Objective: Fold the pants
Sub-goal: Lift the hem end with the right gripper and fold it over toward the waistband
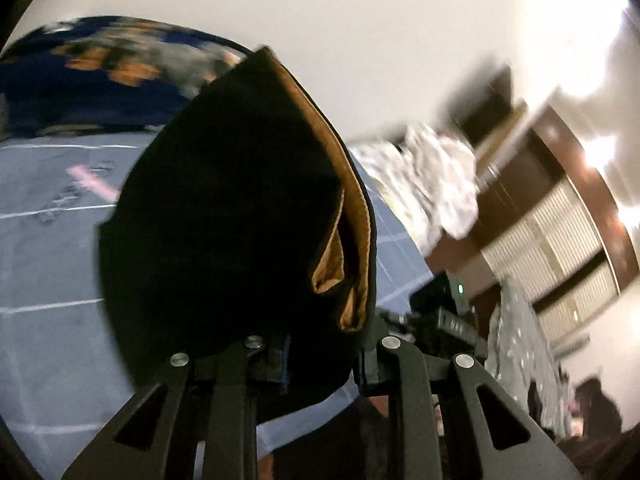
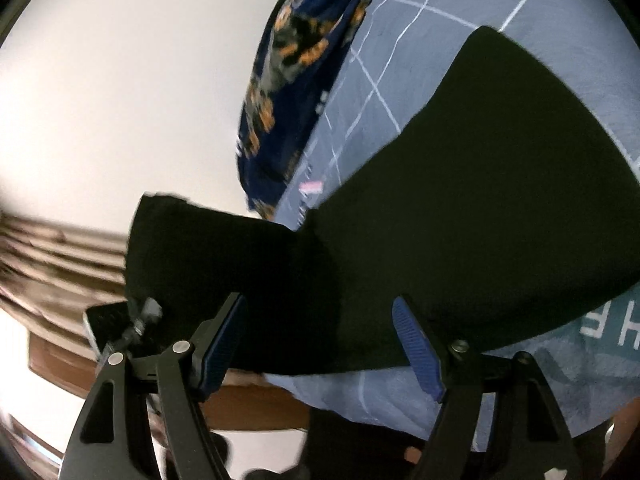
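The black pants [image 1: 224, 220] hang bunched in front of my left gripper [image 1: 320, 364], which is shut on the fabric; a tan inner lining [image 1: 356, 208] shows along the fold. In the right wrist view, the pants [image 2: 480, 200] spread over the blue-grey bed sheet [image 2: 400, 40], with one corner [image 2: 192, 248] lifted off to the left. My right gripper [image 2: 320, 340] stands open at the near edge of the pants. Its blue pads [image 2: 416, 348] are wide apart and press on nothing.
A navy pillow with orange patches [image 2: 296, 80] lies at the far side of the bed [image 1: 48, 240]. Crumpled white patterned cloth [image 1: 432, 184] sits at the bed's edge. A teal cloth with white letters [image 2: 608, 328] lies under the pants. Brown wooden furniture [image 2: 248, 404] runs beside the bed.
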The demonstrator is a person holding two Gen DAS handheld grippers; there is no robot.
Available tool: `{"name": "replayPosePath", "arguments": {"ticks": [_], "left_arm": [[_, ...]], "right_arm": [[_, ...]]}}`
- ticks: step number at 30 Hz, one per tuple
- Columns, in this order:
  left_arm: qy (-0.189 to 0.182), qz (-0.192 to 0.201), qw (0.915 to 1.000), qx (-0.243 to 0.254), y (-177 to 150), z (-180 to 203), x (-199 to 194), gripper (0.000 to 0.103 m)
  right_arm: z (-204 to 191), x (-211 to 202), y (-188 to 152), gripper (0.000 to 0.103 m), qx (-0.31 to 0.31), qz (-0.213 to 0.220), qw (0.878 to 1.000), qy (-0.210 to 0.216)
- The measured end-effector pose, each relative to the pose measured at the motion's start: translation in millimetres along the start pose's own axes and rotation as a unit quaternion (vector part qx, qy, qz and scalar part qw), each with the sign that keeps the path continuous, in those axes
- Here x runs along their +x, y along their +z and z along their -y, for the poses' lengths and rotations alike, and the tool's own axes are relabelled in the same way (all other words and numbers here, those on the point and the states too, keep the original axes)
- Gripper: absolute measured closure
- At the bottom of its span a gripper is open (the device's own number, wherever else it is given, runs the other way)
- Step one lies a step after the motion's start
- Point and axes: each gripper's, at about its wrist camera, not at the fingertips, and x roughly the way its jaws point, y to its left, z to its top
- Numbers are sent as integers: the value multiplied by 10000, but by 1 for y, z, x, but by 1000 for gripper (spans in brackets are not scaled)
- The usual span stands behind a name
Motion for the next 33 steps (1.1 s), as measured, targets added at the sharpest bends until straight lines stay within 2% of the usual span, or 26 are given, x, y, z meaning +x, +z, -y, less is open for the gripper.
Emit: {"name": "replayPosePath", "arguments": {"ticks": [3, 6, 11, 14, 15, 16, 17, 20, 23, 24, 26, 28, 29, 33], "left_arm": [[-90, -252, 9988, 413, -6, 13, 47, 80], [-213, -457, 9970, 591, -18, 18, 80, 79], [70, -1005, 9912, 856, -32, 30, 124, 74], [-22, -1028, 9893, 1034, -36, 42, 122, 63], [-80, -925, 9894, 1113, -34, 47, 115, 55], [-108, -831, 9896, 1171, -35, 49, 108, 43], [-97, -670, 9899, 1245, -33, 53, 96, 38], [-76, -324, 9911, 1288, -24, 47, 64, 35], [202, -128, 9936, 1108, -24, 24, 36, 31], [282, -103, 9941, 1039, -26, 15, 30, 31], [508, -102, 9949, 866, -31, -6, 18, 30], [768, -102, 9952, 601, -36, -29, 11, 30], [842, -79, 9958, 358, -39, -45, 6, 30], [882, 6, 9955, -346, -50, -83, -4, 30]], "right_arm": [[12, -7, 8, 27, 367, 135, 9987, 329], [23, -8, 14, 24, 663, 188, 9961, 544], [31, -3, 20, 22, 874, 147, 9931, 767], [32, -1, 23, 18, 921, 135, 9930, 733], [32, -1, 24, 17, 924, 142, 9933, 675], [33, 0, 24, 17, 945, 136, 9932, 668], [35, -1, 24, 17, 985, 124, 9926, 703], [34, -4, 25, 17, 961, 70, 9934, 626], [30, -1, 27, 19, 811, -15, 9957, 449], [27, 1, 28, 21, 700, -35, 9971, 309], [21, 4, 27, 35, 418, -95, 9990, -148], [19, 7, 27, 72, 169, -140, 9981, -582], [19, 7, 26, 79, 85, -141, 9970, -750], [14, -4, 27, 80, -123, 40, 9967, -797]]}}
